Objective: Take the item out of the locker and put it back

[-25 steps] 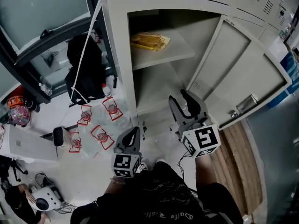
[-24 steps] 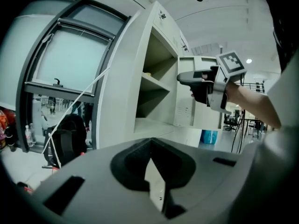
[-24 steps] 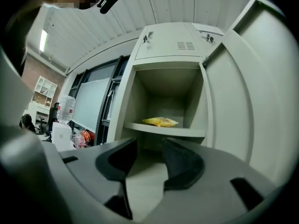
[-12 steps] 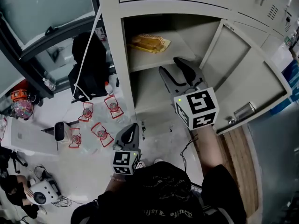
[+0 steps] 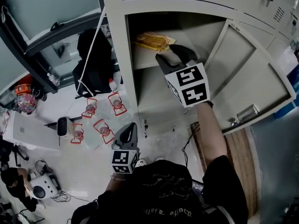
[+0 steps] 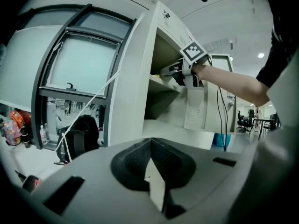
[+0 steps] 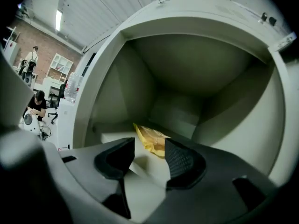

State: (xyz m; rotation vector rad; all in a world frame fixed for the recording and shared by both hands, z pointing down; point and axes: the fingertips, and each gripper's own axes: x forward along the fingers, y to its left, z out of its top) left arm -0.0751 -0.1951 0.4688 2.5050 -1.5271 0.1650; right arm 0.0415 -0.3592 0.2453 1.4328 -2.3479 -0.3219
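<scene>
A yellow packet (image 5: 152,41) lies on the upper shelf (image 5: 161,59) of the open grey locker (image 5: 119,55). My right gripper (image 5: 172,54) is held at the mouth of that upper compartment, just short of the packet and not touching it. In the right gripper view the packet (image 7: 150,139) shows beyond the open jaws (image 7: 148,148); they have just been opening and nothing is between them. My left gripper (image 5: 131,132) hangs low in front of the locker, shut and empty (image 6: 150,141). The left gripper view also shows the right gripper (image 6: 180,74) at the shelf.
The locker door (image 5: 252,78) stands swung open to the right. A black bag (image 5: 93,64) and several bottles with red labels (image 5: 100,127) sit on the floor at the left. A person (image 7: 35,107) sits far off to the left.
My right gripper has risen from the lower compartment's height and gone forward to the upper shelf, close to the packet. Its jaws look a little wider. The left gripper has barely moved.
</scene>
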